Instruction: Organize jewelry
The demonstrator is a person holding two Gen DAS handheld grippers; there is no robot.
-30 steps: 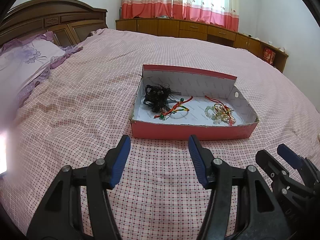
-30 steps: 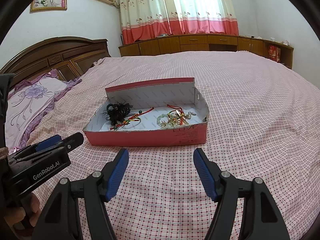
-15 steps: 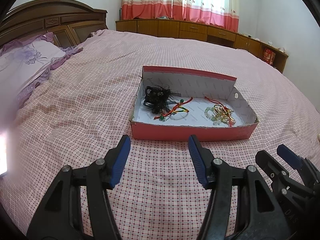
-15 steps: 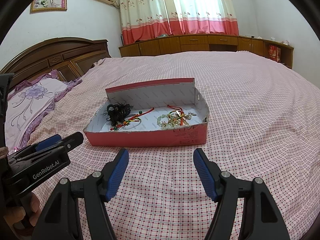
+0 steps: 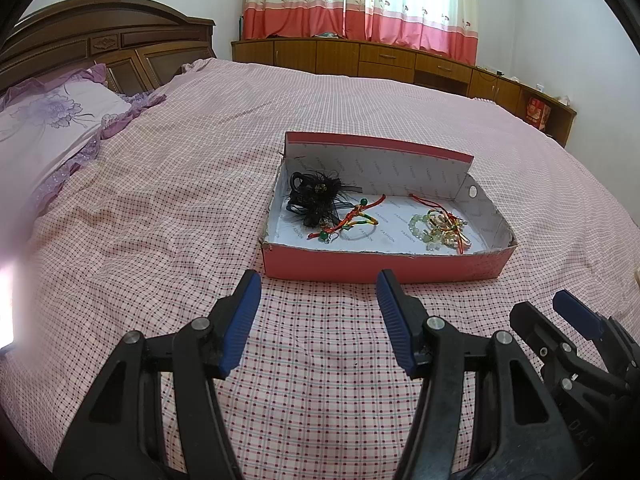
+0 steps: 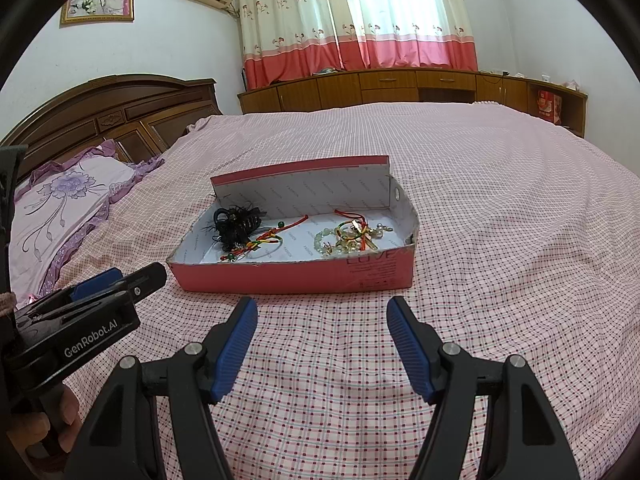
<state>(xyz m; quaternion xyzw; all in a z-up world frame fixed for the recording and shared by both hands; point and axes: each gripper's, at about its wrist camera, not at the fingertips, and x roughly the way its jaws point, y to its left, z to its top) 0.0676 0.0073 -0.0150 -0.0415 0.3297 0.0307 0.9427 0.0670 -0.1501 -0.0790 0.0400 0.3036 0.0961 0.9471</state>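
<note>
Pink box (image 5: 384, 268) mid-bed holds all the jewelry (image 5: 440, 226); nothing has shifted, both grippers (image 5: 318, 322) (image 6: 322, 340) gape empty before it.

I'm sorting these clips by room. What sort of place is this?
Most likely a home bedroom: a bed with a wooden headboard and a floral pillow, and curtains above low cabinets.
</note>
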